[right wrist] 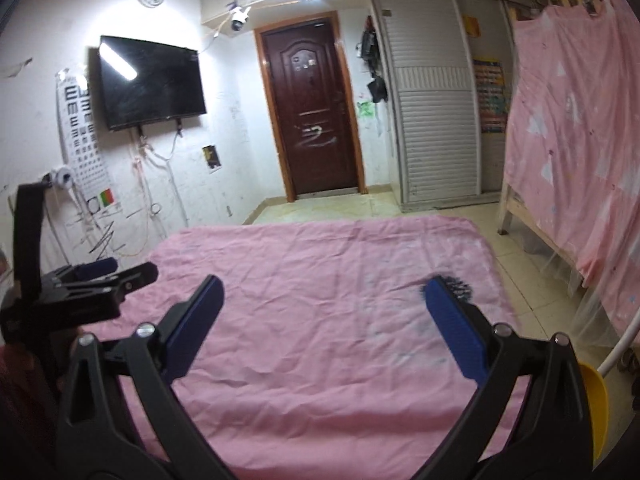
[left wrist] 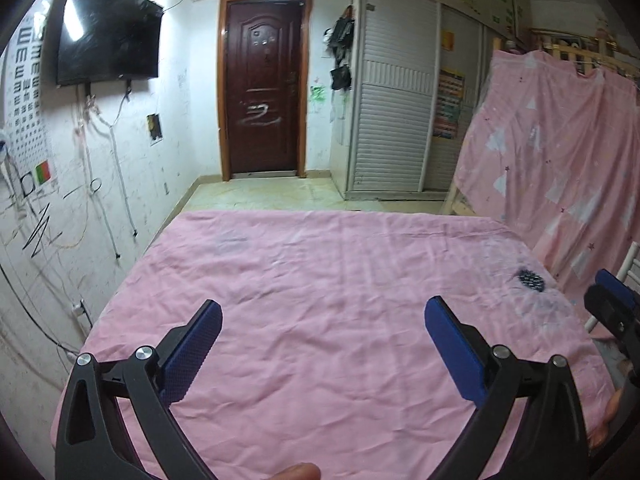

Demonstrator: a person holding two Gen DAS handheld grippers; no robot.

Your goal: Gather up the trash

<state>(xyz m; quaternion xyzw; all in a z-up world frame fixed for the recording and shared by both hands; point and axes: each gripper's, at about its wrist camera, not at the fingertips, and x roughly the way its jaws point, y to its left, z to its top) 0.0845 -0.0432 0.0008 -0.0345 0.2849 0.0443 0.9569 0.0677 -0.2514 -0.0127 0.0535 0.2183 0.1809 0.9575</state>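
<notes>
A table covered with a wrinkled pink cloth (left wrist: 304, 312) fills the lower half of both views (right wrist: 320, 320). No loose trash shows on it. A dark scribbled stain (left wrist: 530, 279) marks the cloth at the right; it also shows in the right wrist view (right wrist: 460, 286). My left gripper (left wrist: 323, 316) is open and empty above the near part of the cloth. My right gripper (right wrist: 324, 294) is open and empty too. The right gripper shows at the right edge of the left wrist view (left wrist: 616, 300), and the left gripper at the left of the right wrist view (right wrist: 100, 276).
A yellow container (right wrist: 596, 408) sits at the lower right beside the table. A bed frame draped in pink fabric (right wrist: 580, 152) stands to the right. A dark door (left wrist: 262, 88), a wall TV (left wrist: 108, 32) and white closet doors (left wrist: 396, 92) lie beyond.
</notes>
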